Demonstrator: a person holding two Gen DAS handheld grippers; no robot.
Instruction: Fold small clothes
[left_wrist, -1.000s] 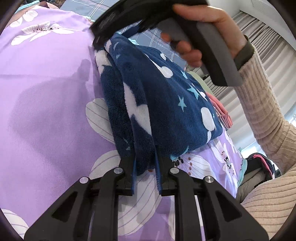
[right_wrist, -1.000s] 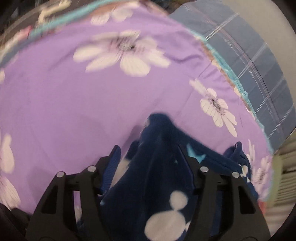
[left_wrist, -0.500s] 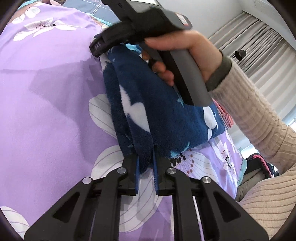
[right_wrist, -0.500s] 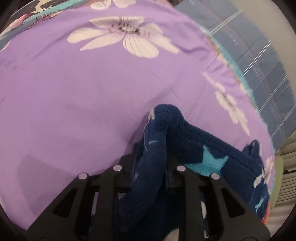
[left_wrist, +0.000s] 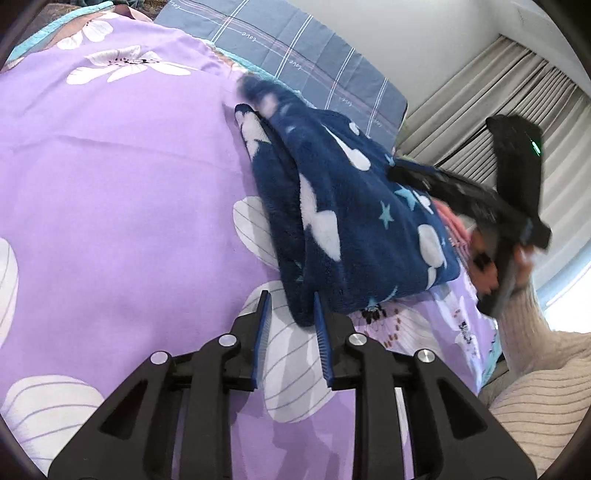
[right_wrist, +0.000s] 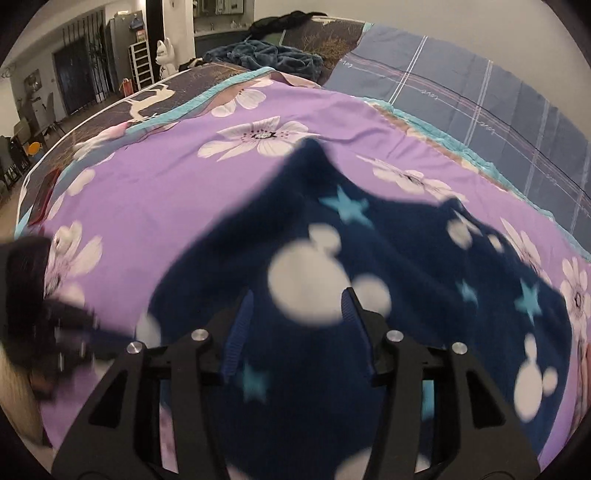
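Navy fleece garment (left_wrist: 354, 221) with white blobs and pale blue stars, folded into a thick bundle, lying on the purple flowered sheet (left_wrist: 110, 184), right of centre in the left wrist view. Near corner of the bundle reaching between the blue pads of the left gripper (left_wrist: 291, 314), jaws opening, right pad just beside the fabric, left pad apart from it, nothing clamped. Right gripper (right_wrist: 295, 314) poised above the same garment (right_wrist: 424, 258), jaws opening, pads clear of the cloth, holding nothing. Blue plaid pillow (left_wrist: 295, 59) at the far edge; grey curtains (left_wrist: 517, 110) far right. Ribbed cream sleeve (left_wrist: 528, 332) at the right.
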